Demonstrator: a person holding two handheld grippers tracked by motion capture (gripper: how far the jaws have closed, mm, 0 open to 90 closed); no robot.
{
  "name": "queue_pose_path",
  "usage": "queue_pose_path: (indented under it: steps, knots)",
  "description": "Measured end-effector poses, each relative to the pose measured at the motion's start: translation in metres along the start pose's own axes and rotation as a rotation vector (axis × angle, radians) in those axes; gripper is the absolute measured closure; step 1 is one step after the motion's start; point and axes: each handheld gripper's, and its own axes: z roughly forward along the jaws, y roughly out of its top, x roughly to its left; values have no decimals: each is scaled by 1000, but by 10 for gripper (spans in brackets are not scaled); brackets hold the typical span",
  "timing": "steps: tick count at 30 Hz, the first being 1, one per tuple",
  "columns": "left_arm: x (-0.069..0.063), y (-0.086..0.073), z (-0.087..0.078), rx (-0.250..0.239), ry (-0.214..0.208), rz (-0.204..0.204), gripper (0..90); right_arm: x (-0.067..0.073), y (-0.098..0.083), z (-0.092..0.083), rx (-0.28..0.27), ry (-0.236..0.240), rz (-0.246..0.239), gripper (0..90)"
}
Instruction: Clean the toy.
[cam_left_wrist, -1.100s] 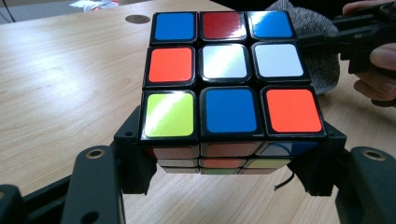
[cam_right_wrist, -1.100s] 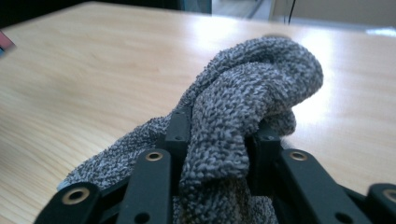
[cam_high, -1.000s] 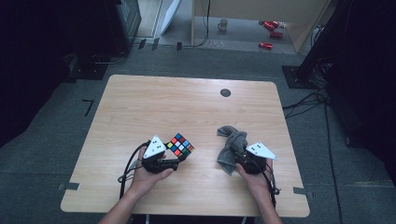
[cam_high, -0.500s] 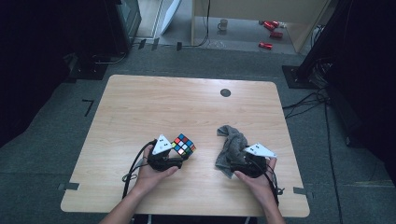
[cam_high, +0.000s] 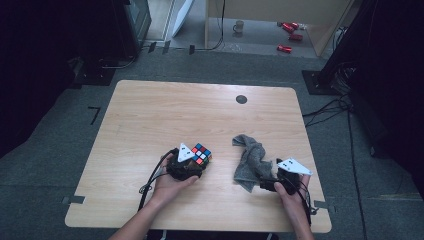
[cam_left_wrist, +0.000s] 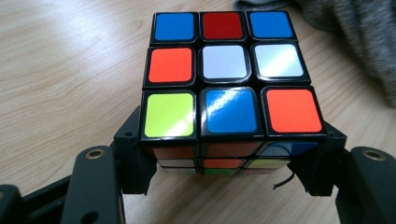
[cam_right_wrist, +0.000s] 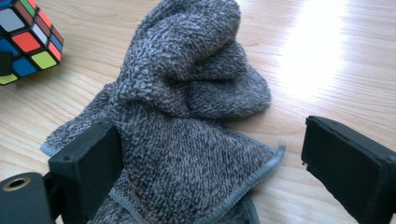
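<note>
A scrambled Rubik's cube (cam_high: 201, 153) rests on the wooden table (cam_high: 150, 115), just left of centre near the front. My left gripper (cam_high: 199, 160) is shut on it. In the left gripper view both black pads (cam_left_wrist: 133, 161) press the lower sides of the cube (cam_left_wrist: 224, 79). A crumpled grey cloth (cam_high: 247, 160) lies to the right of the cube. My right gripper (cam_high: 263, 183) points at its near end. Its jaws have just been opening and now stand wide, with the cloth (cam_right_wrist: 187, 116) lying loose between them. The cube (cam_right_wrist: 28, 37) shows at the upper left of the right gripper view.
A dark round grommet (cam_high: 241, 99) sits in the table's far right part. On the floor beyond the table are red cans (cam_high: 290, 37), a mug (cam_high: 239, 26) and cables (cam_high: 330, 107). The front table edge runs just below both hands.
My right gripper let go of the cloth and drew back to the right. The left hand shifted right with the cube still held.
</note>
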Motion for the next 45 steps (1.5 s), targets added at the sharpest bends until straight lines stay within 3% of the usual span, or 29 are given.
queue_pose_path:
  steps: [7,9,17,25,31,38,43,45]
  knots:
    - [1,0,3,25,25,-8,347,-10,-2,-15,-35,54,-22,73]
    - [1,0,4,26,28,-6,347,-13,-4,-18,-30,44,-30,73]
    - [-4,1,6,38,62,30,346,-34,-13,-25,-21,-7,14,73]
    - [-5,1,8,46,72,31,344,-56,-25,-25,38,-90,57,73]
    - [-4,0,10,79,64,29,317,-60,-28,-20,95,-140,85,80]
    - [-2,0,5,55,48,25,181,-65,-28,-17,167,-205,114,106]
    - [3,-4,-3,64,47,29,143,-64,-27,-14,181,-221,91,96]
    - [7,-7,-8,66,52,12,139,-64,-27,-13,183,-222,93,88]
